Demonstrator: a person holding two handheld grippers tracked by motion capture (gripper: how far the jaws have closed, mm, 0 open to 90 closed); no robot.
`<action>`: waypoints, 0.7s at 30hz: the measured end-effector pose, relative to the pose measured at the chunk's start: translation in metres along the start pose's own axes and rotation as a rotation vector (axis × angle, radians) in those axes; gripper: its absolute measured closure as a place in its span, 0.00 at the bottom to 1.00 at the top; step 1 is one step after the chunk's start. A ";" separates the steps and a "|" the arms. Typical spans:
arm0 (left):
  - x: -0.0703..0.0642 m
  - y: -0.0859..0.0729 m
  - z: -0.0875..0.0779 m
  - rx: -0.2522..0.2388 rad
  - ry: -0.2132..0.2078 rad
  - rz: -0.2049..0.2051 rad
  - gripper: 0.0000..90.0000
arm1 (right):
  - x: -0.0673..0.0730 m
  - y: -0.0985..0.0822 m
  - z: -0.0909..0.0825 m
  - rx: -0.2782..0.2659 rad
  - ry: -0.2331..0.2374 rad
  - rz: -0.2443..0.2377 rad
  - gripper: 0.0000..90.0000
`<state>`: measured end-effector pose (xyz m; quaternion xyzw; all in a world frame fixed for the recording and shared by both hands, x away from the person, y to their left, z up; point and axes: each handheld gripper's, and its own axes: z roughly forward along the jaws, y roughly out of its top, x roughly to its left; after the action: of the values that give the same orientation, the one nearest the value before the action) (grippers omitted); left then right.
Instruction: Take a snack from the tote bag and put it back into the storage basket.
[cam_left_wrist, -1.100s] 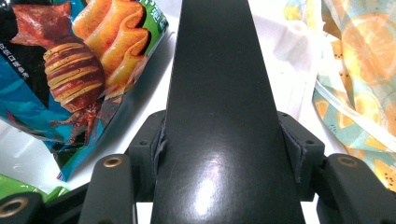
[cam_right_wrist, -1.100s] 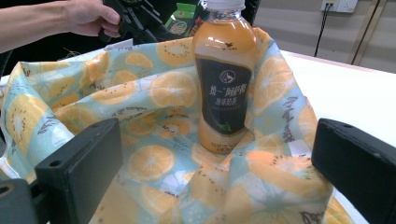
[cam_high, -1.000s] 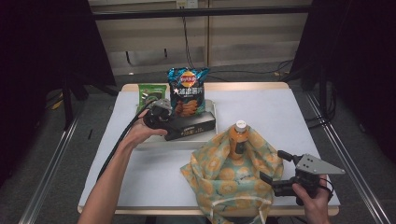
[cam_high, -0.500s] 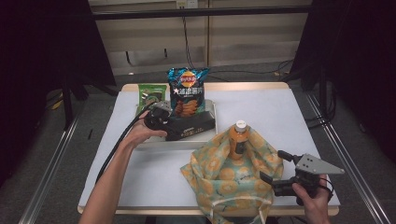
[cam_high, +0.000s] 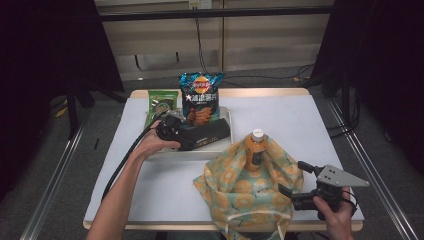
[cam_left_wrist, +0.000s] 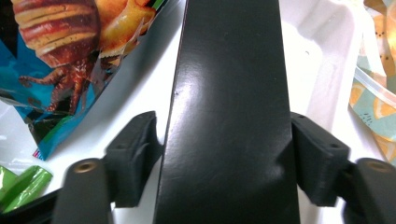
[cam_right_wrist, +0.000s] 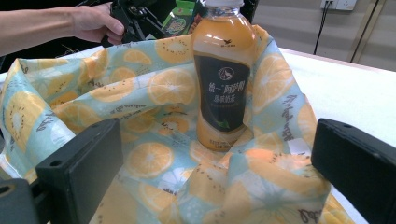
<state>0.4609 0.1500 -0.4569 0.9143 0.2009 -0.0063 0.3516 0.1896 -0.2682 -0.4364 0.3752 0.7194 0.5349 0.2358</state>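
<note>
Looking down, high view: left gripper (cam_high: 172, 131) straddles the black box (cam_high: 207, 134) in the white tray (cam_high: 220, 148), far left; right gripper (cam_high: 292, 194) spread beside the fruit-print bag (cam_high: 240, 187).
Left gripper view: jaws have just been opening; left pad touches, right stands off.
Right gripper view: bottle (cam_right_wrist: 223, 74) upright inside bag.
Handling: box seems stiff, glossy, slippery; take its long sides.
</note>
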 end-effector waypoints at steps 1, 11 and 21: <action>-0.001 0.000 0.000 -0.018 0.010 -0.005 0.30 | 0.000 0.000 0.000 0.000 0.000 0.000 0.02; -0.010 -0.004 -0.030 -0.120 0.106 -0.039 0.31 | 0.001 0.000 0.001 0.003 0.010 -0.002 0.02; -0.020 -0.020 -0.064 -0.239 0.123 -0.082 0.59 | 0.001 0.000 0.003 0.007 0.009 0.002 0.02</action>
<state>0.4268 0.1974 -0.4183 0.8557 0.2585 0.0594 0.4444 0.1911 -0.2659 -0.4374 0.3743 0.7221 0.5342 0.2305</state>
